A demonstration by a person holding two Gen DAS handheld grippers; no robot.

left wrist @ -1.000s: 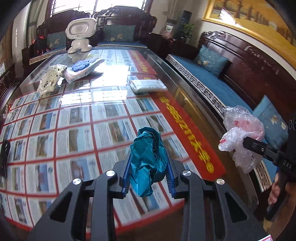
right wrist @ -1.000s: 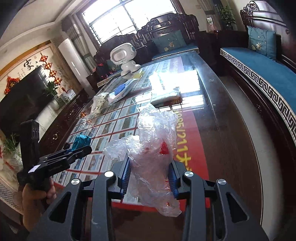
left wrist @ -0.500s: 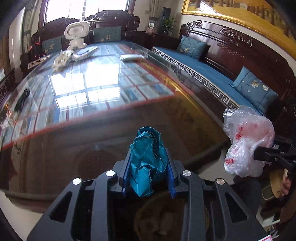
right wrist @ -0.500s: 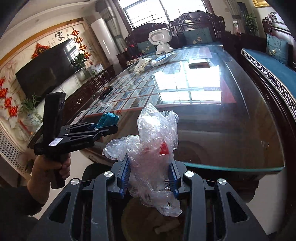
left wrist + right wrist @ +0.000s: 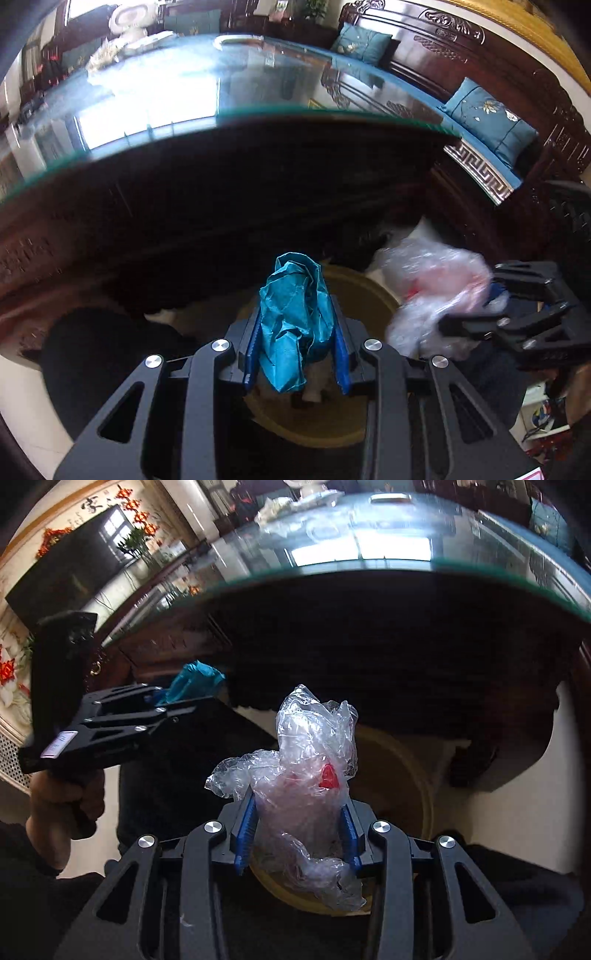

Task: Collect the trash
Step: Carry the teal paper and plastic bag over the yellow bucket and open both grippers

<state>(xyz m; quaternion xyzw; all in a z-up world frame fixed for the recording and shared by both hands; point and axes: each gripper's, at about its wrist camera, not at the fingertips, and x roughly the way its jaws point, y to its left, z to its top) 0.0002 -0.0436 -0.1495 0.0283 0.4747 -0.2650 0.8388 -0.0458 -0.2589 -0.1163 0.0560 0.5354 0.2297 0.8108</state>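
The left claw was clenched on a crumpled wad of teal paper, creased and folded, standing up between the blue pads. The right claw had its jaws opening, with a crinkled clear plastic bag bearing red marks between them, the pads seemingly touching its sides. Both pieces hung over a round yellowish bin on the floor, below the glass-topped surface edge.

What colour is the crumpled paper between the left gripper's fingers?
Teal blue; the crumpled paper shows best in the left wrist view.
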